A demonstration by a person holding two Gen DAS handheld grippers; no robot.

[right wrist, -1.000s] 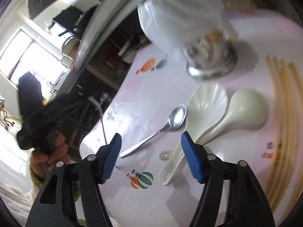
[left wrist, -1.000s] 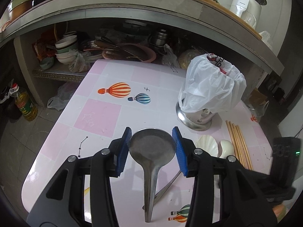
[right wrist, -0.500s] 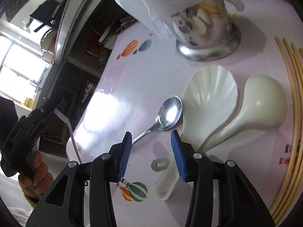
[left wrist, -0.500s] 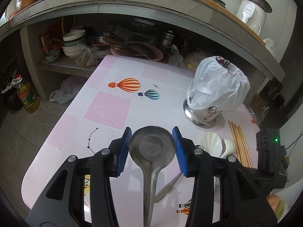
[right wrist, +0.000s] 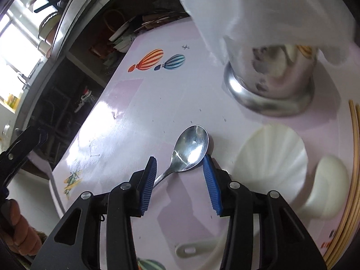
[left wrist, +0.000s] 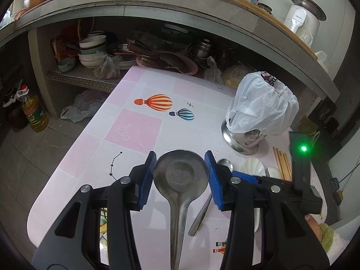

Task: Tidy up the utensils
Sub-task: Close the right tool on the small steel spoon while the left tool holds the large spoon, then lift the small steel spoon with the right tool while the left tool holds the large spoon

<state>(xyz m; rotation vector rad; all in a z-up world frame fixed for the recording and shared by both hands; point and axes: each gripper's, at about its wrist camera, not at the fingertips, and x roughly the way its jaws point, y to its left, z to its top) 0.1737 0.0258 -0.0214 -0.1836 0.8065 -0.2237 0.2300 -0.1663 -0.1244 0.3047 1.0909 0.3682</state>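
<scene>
**A:** What containers are there, and what do they hold?

**B:** One steel utensil holder (left wrist: 244, 142) stands on the far right of the tabletop (left wrist: 132, 130), draped with a white plastic bag (left wrist: 261, 110). The bag hides most of its inside; the right wrist view shows only blurred pale shapes on its shiny side, so I cannot tell the contents.

**A:** And the tools?

**B:** The left tool (left wrist: 181, 177) has its blue pads pressed on either side of the bowl of a large metal ladle (left wrist: 180, 175), whose handle runs back between its arms. The right tool (right wrist: 178, 175) has been narrowing its jaws, which stand part open astride the neck of a small metal spoon (right wrist: 191, 149) lying on the tabletop. The right pad is at the bowl's edge; I cannot tell if it touches.

**A:** What else lies nearby?

**B:** Just right of the spoon, a white shell-shaped scoop (right wrist: 272, 159), then a white plastic ladle (right wrist: 326, 184), then wooden chopsticks (right wrist: 354, 157) along the right edge.

**A:** The surface and the room?

**B:** The tabletop is pink and white squares with hot-air balloon prints (left wrist: 158, 102). Behind it, a concrete counter (left wrist: 139, 6) shelters a shelf of stacked bowls (left wrist: 92, 49) and pans. An oil bottle (left wrist: 33, 112) stands on the floor at the left.
</scene>
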